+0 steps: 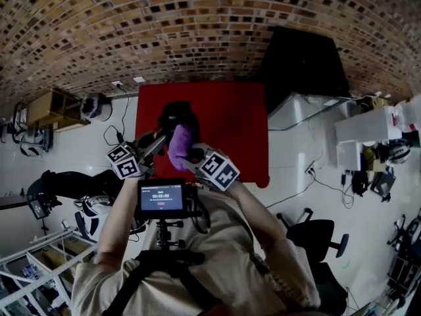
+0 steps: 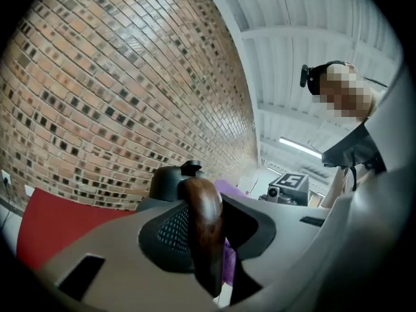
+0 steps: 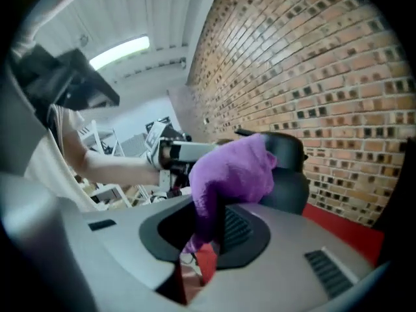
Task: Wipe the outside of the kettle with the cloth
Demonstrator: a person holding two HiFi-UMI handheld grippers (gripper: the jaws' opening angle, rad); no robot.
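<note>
Only left gripper view shows kettle handle [image 2: 205, 229] clamped.

The head view is dim and low in contrast. Fisheye distortion bends the brick wall [image 1: 197, 18] into an arch at twelve o'clock. The white floor [image 1: 296, 157] at three o'clock is the brightest area. Both gripper views have black vignetted corners. In the left gripper view a strip light [image 2: 300, 147] glows at two o'clock. In the right gripper view a ceiling light [image 3: 120, 51] flares at eleven o'clock, and the purple cloth [image 3: 234, 174] near centre looks soft and slightly blurred.
</note>
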